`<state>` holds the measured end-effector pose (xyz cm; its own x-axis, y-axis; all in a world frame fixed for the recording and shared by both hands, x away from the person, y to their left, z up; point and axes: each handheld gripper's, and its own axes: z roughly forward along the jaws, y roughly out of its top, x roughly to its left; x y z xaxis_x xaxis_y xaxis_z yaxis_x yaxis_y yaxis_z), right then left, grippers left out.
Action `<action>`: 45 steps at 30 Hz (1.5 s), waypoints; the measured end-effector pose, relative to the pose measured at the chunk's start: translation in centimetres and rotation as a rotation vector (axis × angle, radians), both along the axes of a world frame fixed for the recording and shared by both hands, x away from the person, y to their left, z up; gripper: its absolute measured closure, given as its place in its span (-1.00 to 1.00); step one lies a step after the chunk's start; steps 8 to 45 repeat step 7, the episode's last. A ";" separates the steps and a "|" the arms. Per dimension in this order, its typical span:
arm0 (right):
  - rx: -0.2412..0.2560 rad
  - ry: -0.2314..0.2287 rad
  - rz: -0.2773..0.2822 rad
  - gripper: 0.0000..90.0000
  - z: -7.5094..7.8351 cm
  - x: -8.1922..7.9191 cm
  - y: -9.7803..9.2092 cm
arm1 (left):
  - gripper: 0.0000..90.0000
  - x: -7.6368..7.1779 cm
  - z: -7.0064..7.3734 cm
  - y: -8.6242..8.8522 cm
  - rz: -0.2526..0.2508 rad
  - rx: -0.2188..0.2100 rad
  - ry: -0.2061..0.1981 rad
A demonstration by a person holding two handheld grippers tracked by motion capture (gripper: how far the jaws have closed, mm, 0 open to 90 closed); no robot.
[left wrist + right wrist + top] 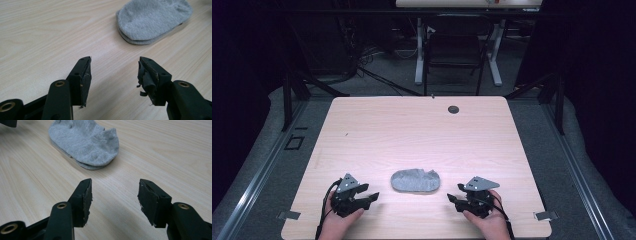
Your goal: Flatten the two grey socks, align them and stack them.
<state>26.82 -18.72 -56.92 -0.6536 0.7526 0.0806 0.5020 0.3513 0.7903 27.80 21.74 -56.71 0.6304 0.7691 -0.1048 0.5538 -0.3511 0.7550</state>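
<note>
On pale woodgrain table (377,130), soft grey sock (415,180)

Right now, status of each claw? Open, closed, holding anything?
Left claw: open, holding nothing, resting short of the grey sock.
Right claw: open, holding nothing, also short of the sock.

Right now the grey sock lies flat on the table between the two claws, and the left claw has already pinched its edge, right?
Not quite. The grey sock does lie flat on the table between the two claws, but the left claw has pinched nothing: the left gripper view shows its jaws open with bare wood between them, and the sock is farther ahead, untouched.
</note>
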 end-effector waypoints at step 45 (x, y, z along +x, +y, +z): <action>-0.007 0.009 -0.004 -0.02 -0.1 0.2 -0.1 | -0.04 0.2 0.0 0.0 0.013 0.004 -0.010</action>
